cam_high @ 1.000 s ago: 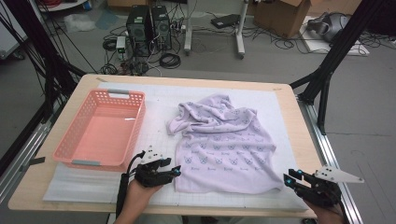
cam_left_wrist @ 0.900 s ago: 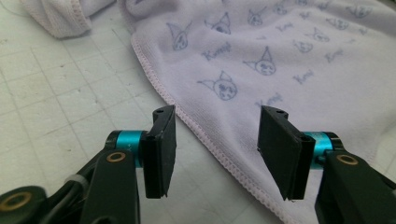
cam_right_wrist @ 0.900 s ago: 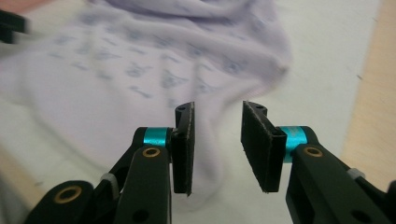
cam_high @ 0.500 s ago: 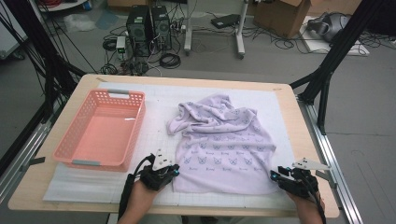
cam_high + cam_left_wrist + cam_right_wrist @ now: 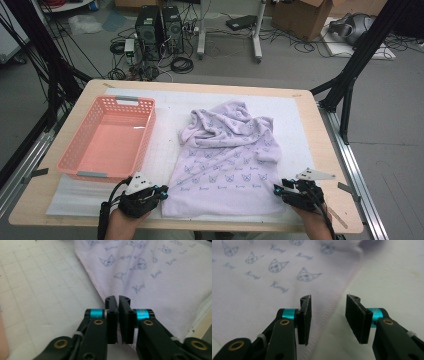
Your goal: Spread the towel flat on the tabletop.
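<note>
A lavender towel (image 5: 225, 160) printed with small cat faces lies on the white mat, flat at the near end and bunched at the far end. My left gripper (image 5: 162, 192) is at its near left corner. In the left gripper view the jaws (image 5: 118, 298) are pressed together on the towel's hem (image 5: 155, 272). My right gripper (image 5: 277, 190) is at the near right corner. It stands open (image 5: 328, 298), and the stitched edge of the towel (image 5: 262, 290) runs between its jaws, lying on the mat.
An empty pink plastic basket (image 5: 107, 137) stands on the left of the table. The white gridded mat (image 5: 295, 125) covers most of the wooden table (image 5: 330, 150). Black stand legs, cables and computer cases are on the floor beyond.
My right gripper has moved left to the towel's near right corner. My left gripper has settled at the near left corner and shut there.
</note>
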